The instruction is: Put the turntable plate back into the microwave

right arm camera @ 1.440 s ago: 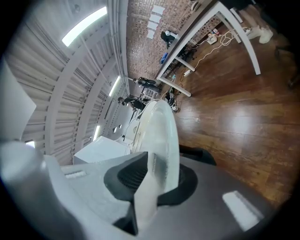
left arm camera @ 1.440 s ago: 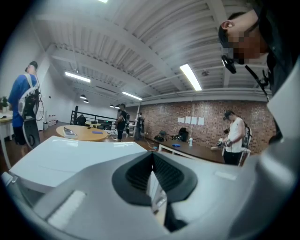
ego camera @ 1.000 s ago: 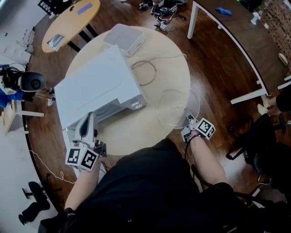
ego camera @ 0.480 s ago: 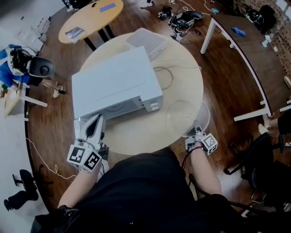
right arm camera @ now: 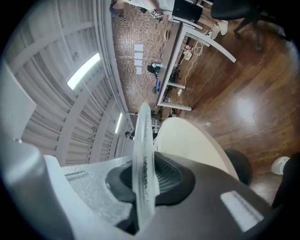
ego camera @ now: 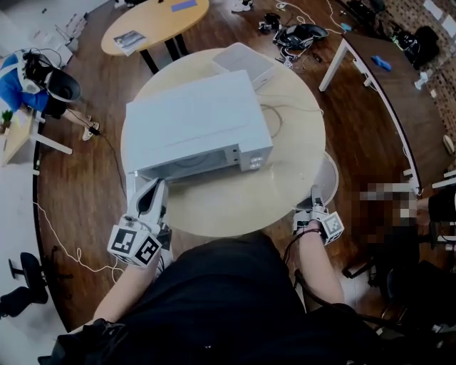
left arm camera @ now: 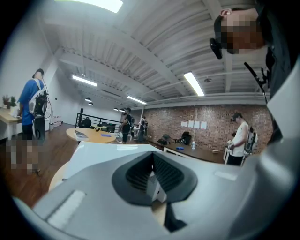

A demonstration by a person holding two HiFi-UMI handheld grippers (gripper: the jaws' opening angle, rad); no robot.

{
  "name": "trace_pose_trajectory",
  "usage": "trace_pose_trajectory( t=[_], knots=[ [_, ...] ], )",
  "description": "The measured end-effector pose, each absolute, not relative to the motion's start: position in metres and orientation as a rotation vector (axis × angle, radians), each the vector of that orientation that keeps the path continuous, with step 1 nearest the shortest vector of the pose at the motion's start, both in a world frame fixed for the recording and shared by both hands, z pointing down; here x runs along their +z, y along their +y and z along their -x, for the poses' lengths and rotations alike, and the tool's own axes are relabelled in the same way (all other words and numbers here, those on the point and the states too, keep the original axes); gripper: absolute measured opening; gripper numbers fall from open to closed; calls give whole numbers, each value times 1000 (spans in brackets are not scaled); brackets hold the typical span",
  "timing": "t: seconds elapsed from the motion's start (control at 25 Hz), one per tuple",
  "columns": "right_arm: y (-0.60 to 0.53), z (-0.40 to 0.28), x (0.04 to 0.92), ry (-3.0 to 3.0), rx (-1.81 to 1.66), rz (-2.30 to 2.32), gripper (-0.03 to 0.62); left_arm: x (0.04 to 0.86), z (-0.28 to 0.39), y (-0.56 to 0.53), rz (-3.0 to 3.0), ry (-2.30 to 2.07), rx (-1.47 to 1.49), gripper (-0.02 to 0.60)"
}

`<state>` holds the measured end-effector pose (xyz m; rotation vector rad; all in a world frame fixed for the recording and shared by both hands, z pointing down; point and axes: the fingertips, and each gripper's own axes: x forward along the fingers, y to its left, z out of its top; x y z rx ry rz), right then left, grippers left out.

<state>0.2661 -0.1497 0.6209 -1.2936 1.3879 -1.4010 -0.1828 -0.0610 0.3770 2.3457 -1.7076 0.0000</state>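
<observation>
- Microwave (ego camera: 192, 121): white.
- Round table (ego camera: 235, 203): pale cream.
- Turntable plate (right arm camera: 142, 154): clear glass.
- Floor (ego camera: 356, 128): dark brown wood planks.
- Marker cubes (ego camera: 134, 244): black-and-white squares.
- Person's shirt (ego camera: 228, 299): black.

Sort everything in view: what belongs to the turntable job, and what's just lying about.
Job: microwave; its open door, in the left tongs; glass turntable plate, gripped by the right tongs.
Lying about: white box behind the microwave; cable on the round table; oval table.
</observation>
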Motion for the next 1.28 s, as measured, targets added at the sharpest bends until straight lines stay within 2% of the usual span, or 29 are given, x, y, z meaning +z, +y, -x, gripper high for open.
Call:
trace_pose_trajectory(
  t=[0.84,1.28],
  knots=[
    [-115,-272,576,1304,-1292,1291,25,374,209,-39,-2401,-1669,-82,3],
    [-87,-244,574,1305,-1290,1255,26,374,212,-21,-2461,-1617,-99,3]
  ],
)
